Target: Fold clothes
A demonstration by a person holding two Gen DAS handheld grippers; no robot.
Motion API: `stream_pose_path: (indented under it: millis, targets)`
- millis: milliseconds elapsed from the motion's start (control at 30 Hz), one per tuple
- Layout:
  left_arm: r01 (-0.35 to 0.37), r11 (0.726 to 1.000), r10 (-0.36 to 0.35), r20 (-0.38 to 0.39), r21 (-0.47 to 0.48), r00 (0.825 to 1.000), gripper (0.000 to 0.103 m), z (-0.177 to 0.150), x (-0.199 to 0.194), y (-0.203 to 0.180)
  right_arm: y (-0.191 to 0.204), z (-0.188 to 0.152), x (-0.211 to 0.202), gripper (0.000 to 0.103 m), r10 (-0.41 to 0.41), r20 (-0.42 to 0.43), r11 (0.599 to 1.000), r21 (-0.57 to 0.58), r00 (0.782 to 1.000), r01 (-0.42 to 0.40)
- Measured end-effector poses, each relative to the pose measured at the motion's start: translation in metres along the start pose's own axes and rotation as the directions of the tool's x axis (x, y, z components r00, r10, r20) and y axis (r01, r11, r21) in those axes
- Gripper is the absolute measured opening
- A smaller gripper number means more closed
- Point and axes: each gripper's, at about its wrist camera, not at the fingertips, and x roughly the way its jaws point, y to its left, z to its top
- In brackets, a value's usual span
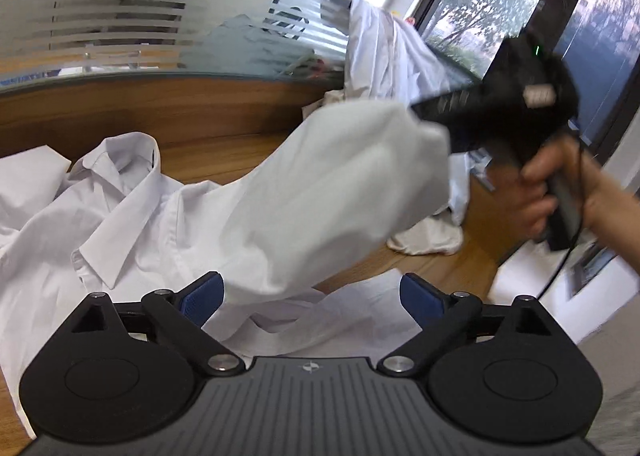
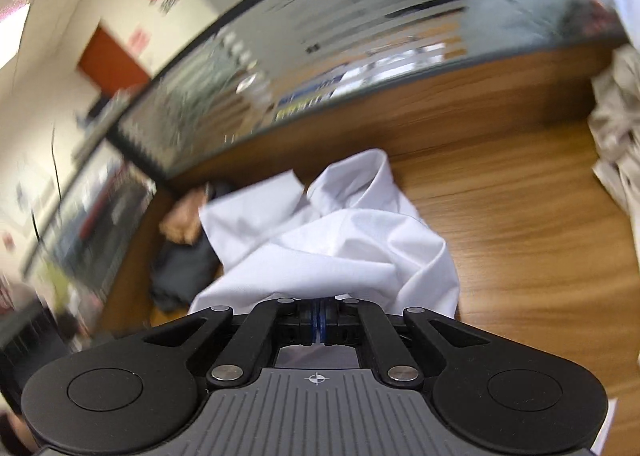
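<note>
A white collared shirt (image 1: 132, 212) lies crumpled on the wooden desk (image 1: 224, 152). Its collar faces up at the left. My left gripper (image 1: 312, 298) is open, its blue pads (image 1: 200, 298) wide apart just above the shirt's lower folds, with nothing pressed between them. My right gripper (image 1: 436, 112), seen from the left wrist view, lifts one part of the shirt (image 1: 340, 192) up off the desk. In the right wrist view my right gripper (image 2: 320, 320) is shut on the white shirt fabric (image 2: 340, 244), which drapes forward from the closed pads.
A frosted glass partition (image 1: 140, 16) on a wooden panel closes off the desk's far side. More white garments (image 1: 384, 48) hang over the partition at the right, and another pile (image 2: 616, 128) sits at the desk's right. A hand (image 1: 536, 192) holds the right gripper's handle.
</note>
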Motion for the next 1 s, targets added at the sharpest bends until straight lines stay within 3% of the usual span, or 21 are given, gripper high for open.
stream_pose_path:
  millis: [167,333,467,633,767,867,900,933,1000]
  targets:
    - [-0.113,0.994,0.113,0.027,0.006,0.993,0.097,-0.007,0.038,-0.022,-0.026,0.011,-0.009,0.004,0.038,-0.005,0.996,0.082,0.999,-0.037]
    - [-0.221,0.975,0.221,0.03,-0.011,0.975,0.097,-0.009,0.083,-0.036,-0.043,0.019,-0.009,0.004,0.091,-0.048,0.994,0.067,0.995,-0.088]
    - [-0.344,0.935,0.341,0.045,0.083,0.939,0.097,-0.014,0.111,-0.053,-0.058,0.024,-0.011,0.004,0.142,-0.08,0.989,0.057,0.987,-0.137]
    - [-0.497,0.846,0.483,0.115,0.191,0.868,0.097,-0.018,0.127,-0.084,-0.081,0.028,-0.003,0.004,0.212,-0.116,0.976,0.071,0.97,-0.204]
    - [-0.523,0.824,0.511,0.113,0.218,0.852,0.097,-0.013,0.136,-0.101,-0.097,0.03,0.004,0.004,0.26,-0.14,0.964,0.083,0.955,-0.251]
    - [-0.563,0.79,0.562,0.08,0.243,0.823,0.081,-0.011,0.152,-0.101,-0.102,0.031,0.011,0.004,0.29,-0.159,0.956,0.084,0.944,-0.28]
    - [-0.574,0.782,0.578,0.062,0.245,0.814,0.063,-0.01,0.157,-0.098,-0.103,0.03,0.013,0.004,0.295,-0.164,0.955,0.083,0.941,-0.285]
    - [-0.578,0.785,0.585,0.043,0.222,0.81,0.036,-0.009,0.159,-0.092,-0.104,0.03,0.014,0.004,0.297,-0.168,0.955,0.082,0.94,-0.287]
    - [-0.589,0.788,0.597,0.008,0.177,0.802,0.012,-0.007,0.163,-0.081,-0.107,0.03,0.016,0.004,0.299,-0.176,0.954,0.083,0.938,-0.288]
